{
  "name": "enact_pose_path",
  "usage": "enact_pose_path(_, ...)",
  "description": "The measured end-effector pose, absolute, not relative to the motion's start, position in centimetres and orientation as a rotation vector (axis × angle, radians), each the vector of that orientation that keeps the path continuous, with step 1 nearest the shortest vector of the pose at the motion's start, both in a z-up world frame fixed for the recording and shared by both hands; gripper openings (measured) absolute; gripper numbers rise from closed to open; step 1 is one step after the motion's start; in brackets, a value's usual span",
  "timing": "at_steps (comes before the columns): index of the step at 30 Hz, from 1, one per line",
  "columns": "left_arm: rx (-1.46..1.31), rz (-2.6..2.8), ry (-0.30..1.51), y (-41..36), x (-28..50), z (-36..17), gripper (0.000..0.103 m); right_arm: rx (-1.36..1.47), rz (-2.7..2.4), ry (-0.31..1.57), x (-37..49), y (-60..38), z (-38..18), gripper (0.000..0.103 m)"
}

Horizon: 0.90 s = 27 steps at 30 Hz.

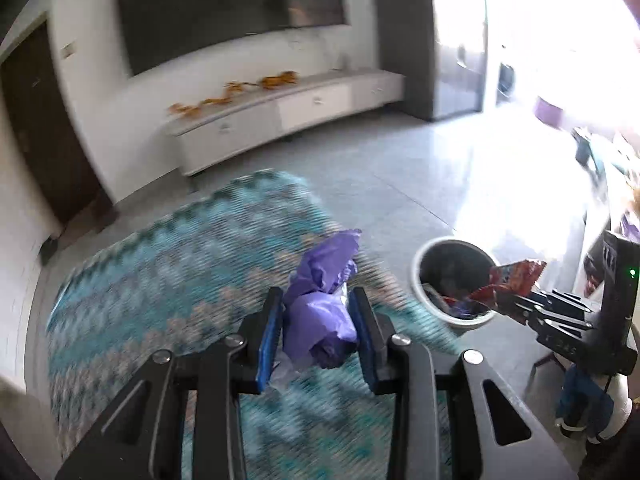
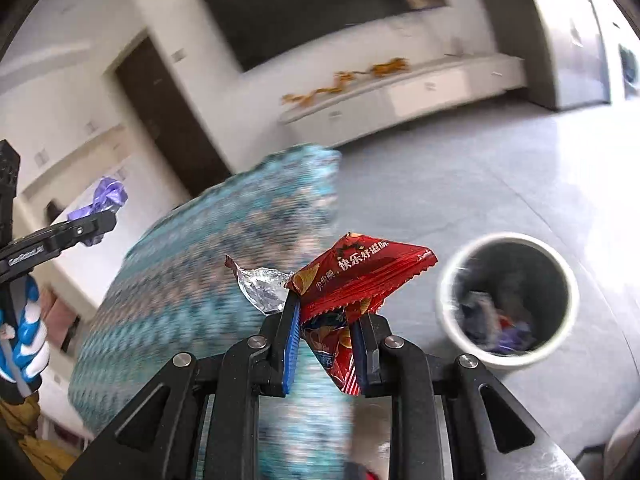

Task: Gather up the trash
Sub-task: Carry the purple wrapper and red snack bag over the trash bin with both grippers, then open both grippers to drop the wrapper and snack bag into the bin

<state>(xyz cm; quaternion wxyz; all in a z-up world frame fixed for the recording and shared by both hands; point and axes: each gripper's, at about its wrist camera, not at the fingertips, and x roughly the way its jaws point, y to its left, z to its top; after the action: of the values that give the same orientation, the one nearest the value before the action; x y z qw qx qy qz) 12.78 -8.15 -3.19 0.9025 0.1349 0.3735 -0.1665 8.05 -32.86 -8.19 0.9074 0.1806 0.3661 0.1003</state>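
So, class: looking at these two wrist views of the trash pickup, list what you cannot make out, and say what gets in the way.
- Rug pattern: motion blur, both views.
- Bin contents: blurred in the right wrist view; partly covered by the red snack bag in the left wrist view.
- Area by the window: washed out by glare, left wrist view.
- Orange items on the TV cabinet: too small and blurred.

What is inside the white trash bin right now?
The trash bin holds crumpled wrappers in blue, purple and red at the bottom. The blur hides what they are, and anything beneath them is covered.
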Motion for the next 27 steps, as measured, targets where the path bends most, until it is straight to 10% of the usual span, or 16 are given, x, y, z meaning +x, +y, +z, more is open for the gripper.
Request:
enact_pose_path(11,0.241,-0.606,0.976,-26.5,21.9,-10.0,0.034,0.402,0.005,0.870,15.1,-42.8,-15.5,0.026)
enact_pose_path(15,0.214,-0.653,1.040,-30.0,23.7,-12.9,0.054,0.418,-0.035,0.932,17.2,-44.9,-18.8,0.028)
enact_pose_path(27,0.165,-0.617,1.038,-27.5,24.1,-14.2,0.056,0.397,-0.128,1.008,19.2,-46.0,-22.3,0.058)
